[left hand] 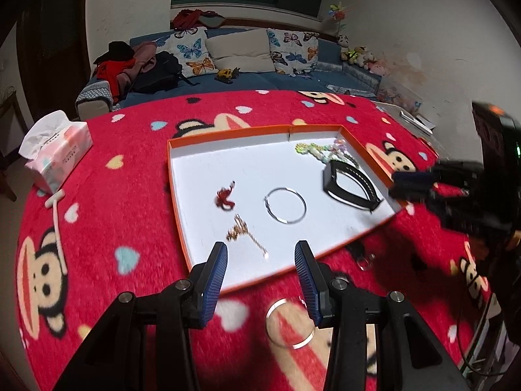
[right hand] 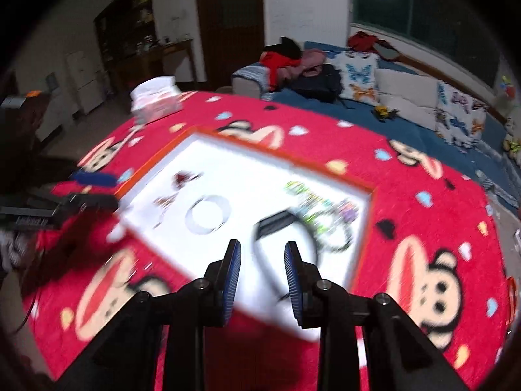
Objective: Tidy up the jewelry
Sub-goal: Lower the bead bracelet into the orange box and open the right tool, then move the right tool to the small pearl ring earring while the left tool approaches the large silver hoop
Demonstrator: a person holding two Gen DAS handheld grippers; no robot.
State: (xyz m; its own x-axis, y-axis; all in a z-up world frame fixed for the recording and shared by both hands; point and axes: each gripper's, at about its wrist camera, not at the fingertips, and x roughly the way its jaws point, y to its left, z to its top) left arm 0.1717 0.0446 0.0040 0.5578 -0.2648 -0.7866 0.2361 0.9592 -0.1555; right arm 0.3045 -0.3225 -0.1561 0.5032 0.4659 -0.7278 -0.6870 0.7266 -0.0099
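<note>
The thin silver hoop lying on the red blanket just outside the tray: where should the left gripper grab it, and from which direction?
The thin silver hoop lies flat on the red fleece blanket, between the open left gripper and the camera. Probably best from straight above: one finger inside the ring, one outside, closing across the wire of the arc nearest the orange-rimmed white tray. Flat wire gives no edge for a sideways grip.
</note>
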